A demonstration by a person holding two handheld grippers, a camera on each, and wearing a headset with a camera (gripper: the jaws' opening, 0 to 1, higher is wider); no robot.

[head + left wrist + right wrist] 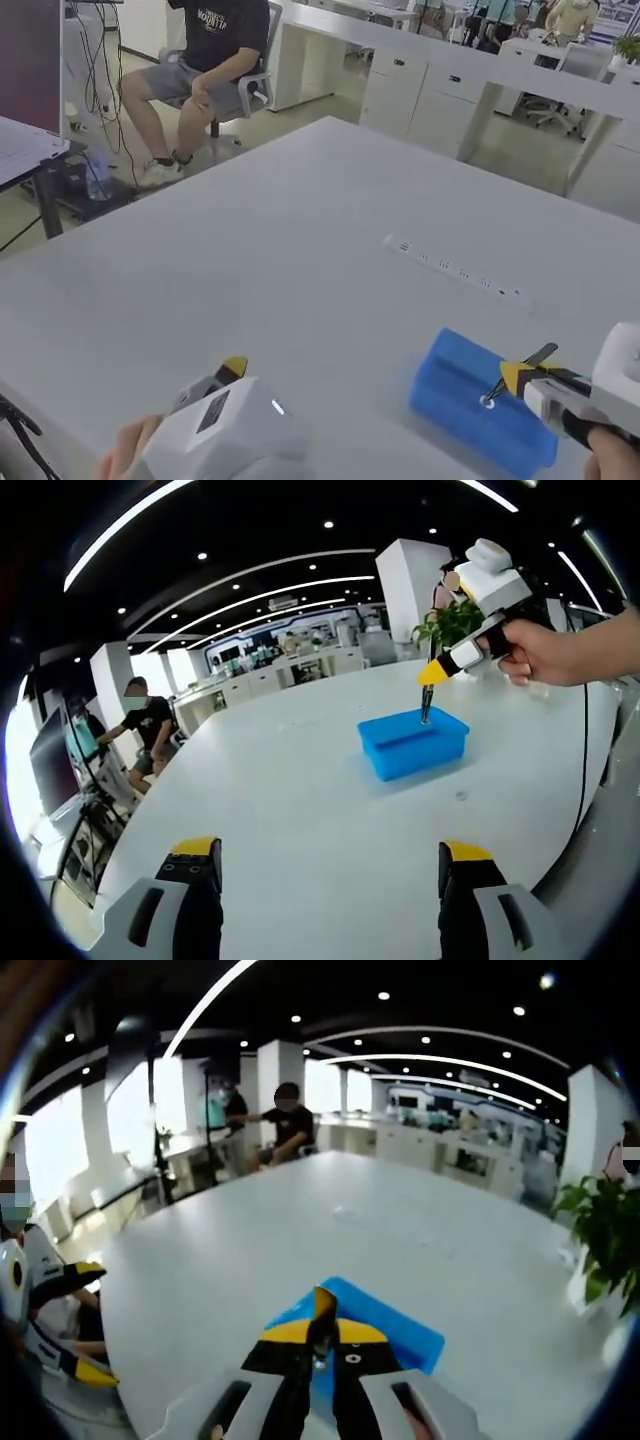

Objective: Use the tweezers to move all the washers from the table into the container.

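Observation:
A blue container (pixel 470 415) stands on the white table (pixel 250 260) near its front right. My right gripper (pixel 515 378) is shut on thin metal tweezers (pixel 497 390), whose tips point down over the container with a small shiny bit, apparently a washer (pixel 487 402), at their end. The left gripper view has the same tweezers (pixel 425 705) dipping into the container (pixel 413 742) under the right gripper (pixel 440 670). From the right gripper view, the shut right gripper (pixel 320 1335) sits above the container (pixel 400 1335). My left gripper (pixel 325 865) is open and holds nothing, low at the front left (pixel 225 372).
A white power strip (pixel 455 270) lies behind the container. A tiny speck (pixel 461 796) rests on the table beside the container. A person sits on a chair (pixel 200 70) beyond the table's far left. A potted plant (pixel 600 1230) stands off the right end.

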